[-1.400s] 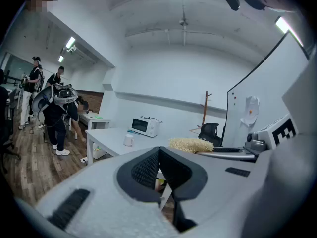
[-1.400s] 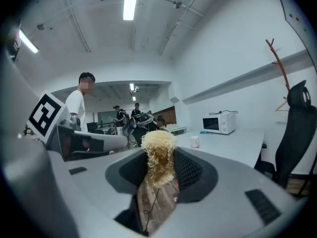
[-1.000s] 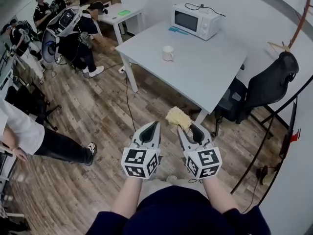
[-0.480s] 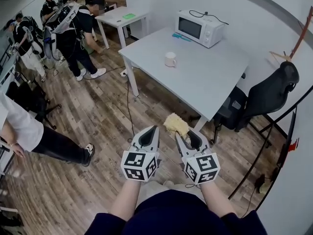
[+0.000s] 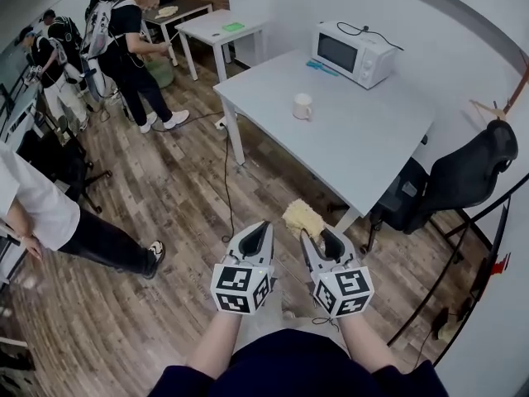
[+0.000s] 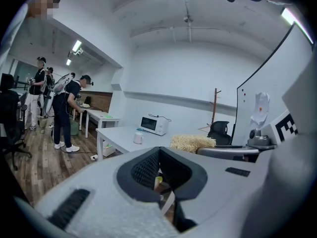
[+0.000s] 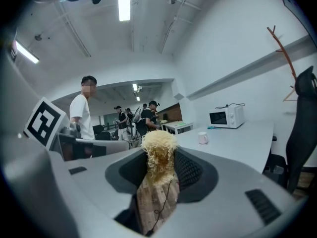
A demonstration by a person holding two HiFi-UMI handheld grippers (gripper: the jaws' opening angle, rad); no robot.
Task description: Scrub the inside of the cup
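A white cup stands upright on the grey table, well ahead of both grippers; the cup also shows small in the left gripper view and the cup in the right gripper view. My right gripper is shut on a yellow fibrous scrubber, whose tuft sticks up out of the jaws. My left gripper is held beside it, shut with nothing between its jaws. Both are held over the wooden floor, short of the table's near corner.
A white microwave sits at the table's far side. A black office chair stands right of the table. A smaller white table and several people are at the back left. A seated person is at the left.
The view has shifted so the table and cup sit a little further right and lower. Both grippers keep the same pose side by side, the scrubber still held.
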